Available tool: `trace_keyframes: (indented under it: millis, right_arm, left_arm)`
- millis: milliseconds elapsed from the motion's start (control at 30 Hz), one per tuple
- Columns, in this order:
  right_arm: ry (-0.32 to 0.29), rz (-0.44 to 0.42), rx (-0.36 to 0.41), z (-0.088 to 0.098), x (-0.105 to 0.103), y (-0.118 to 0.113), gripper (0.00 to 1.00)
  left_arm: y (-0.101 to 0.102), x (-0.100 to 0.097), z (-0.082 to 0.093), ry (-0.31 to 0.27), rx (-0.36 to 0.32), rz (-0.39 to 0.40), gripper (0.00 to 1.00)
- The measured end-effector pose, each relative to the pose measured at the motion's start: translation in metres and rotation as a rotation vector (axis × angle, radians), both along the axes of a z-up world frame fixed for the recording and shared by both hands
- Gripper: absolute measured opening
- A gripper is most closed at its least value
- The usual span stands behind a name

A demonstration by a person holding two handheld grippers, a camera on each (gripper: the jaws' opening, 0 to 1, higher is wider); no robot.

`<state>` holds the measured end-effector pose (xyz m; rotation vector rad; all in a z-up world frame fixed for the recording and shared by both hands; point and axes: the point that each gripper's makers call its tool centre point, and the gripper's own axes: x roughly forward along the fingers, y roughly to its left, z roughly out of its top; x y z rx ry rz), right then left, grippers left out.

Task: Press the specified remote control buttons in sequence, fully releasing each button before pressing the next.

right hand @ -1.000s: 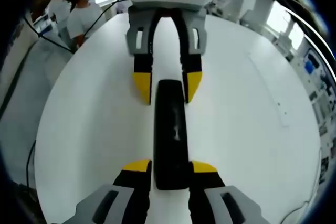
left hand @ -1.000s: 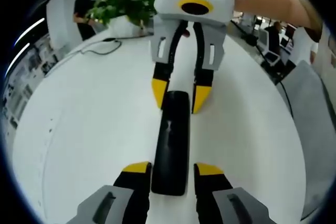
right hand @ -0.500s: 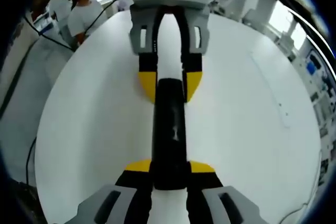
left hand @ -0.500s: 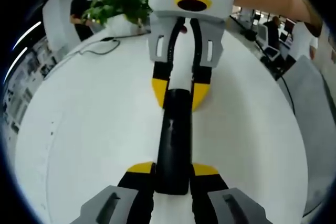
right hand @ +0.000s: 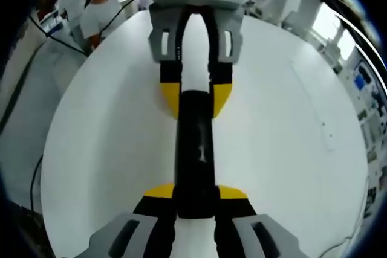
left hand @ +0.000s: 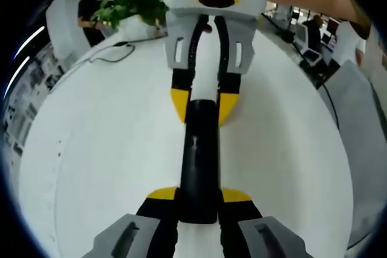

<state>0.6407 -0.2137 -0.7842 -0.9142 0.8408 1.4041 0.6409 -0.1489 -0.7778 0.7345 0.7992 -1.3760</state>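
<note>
Open-plan office, white table (left hand: 91,149), potted plant (left hand: 136,1), workstations (left hand: 305,37)

- The remote control (left hand: 198,161) shows no readable buttons in either view; its top face is plain glossy black.
- Both ends of the remote control are covered by yellow fingertips (left hand: 162,195), so contact there cannot be judged.
- The plant (left hand: 136,1) beyond the remote's far end is partly hidden behind the right gripper (left hand: 199,106).

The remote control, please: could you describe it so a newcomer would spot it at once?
On the round white table, look between the two facing grippers. The remote control is the long, slim black bar there, each end lying between yellow-tipped jaws, and the sole dark object on the tabletop's middle.
</note>
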Motion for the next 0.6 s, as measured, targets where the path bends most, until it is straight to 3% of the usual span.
trace_keyframes:
  millis: [333,600]
  right_arm:
    - [-0.011,0.004,0.006,0.010,-0.007,-0.001,0.21]
    - [-0.017,0.009,0.015,0.019,-0.021,0.000,0.21]
  left_arm:
    - [0.003,-0.002,0.008,-0.007,-0.008,0.002,0.24]
    - [0.005,-0.018,0.017,-0.011,-0.015,0.009,0.24]
